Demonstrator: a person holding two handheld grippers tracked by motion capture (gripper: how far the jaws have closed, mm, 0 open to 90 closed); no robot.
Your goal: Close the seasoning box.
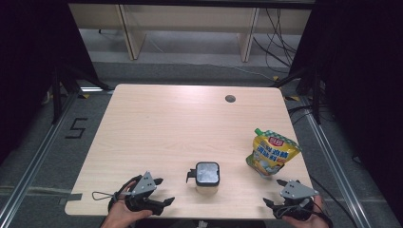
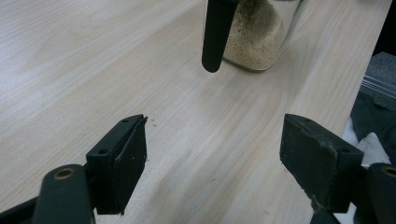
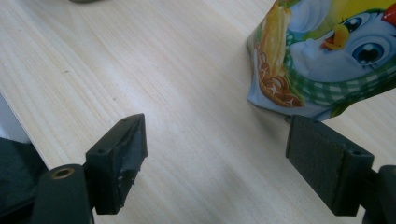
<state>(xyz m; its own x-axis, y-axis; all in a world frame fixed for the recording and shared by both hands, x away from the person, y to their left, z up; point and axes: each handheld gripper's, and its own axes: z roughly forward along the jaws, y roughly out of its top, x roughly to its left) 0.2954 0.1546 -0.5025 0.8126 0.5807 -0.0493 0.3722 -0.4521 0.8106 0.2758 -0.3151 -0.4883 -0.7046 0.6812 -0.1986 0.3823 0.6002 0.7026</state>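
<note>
A glass jar (image 1: 207, 184) with a square black lid and a black side handle stands near the table's front edge, holding tan granules. My left gripper (image 1: 164, 191) is open to the left of it, with nothing between its fingers. In the left gripper view the jar (image 2: 254, 32) and its handle (image 2: 215, 32) are just ahead of the open left gripper (image 2: 212, 140). A yellow cartoon-printed pouch (image 1: 272, 153) lies at the right. My right gripper (image 1: 274, 192) is open just in front of it. In the right gripper view the pouch (image 3: 327, 51) lies above the right-hand pad of the right gripper (image 3: 215, 140).
The light wooden table (image 1: 166, 123) has a round cable hole (image 1: 230, 99) at the back right. A thin wire loop (image 1: 100, 195) lies at the front left corner. Both hands sit at the table's front edge. Dark floor and rails flank the table.
</note>
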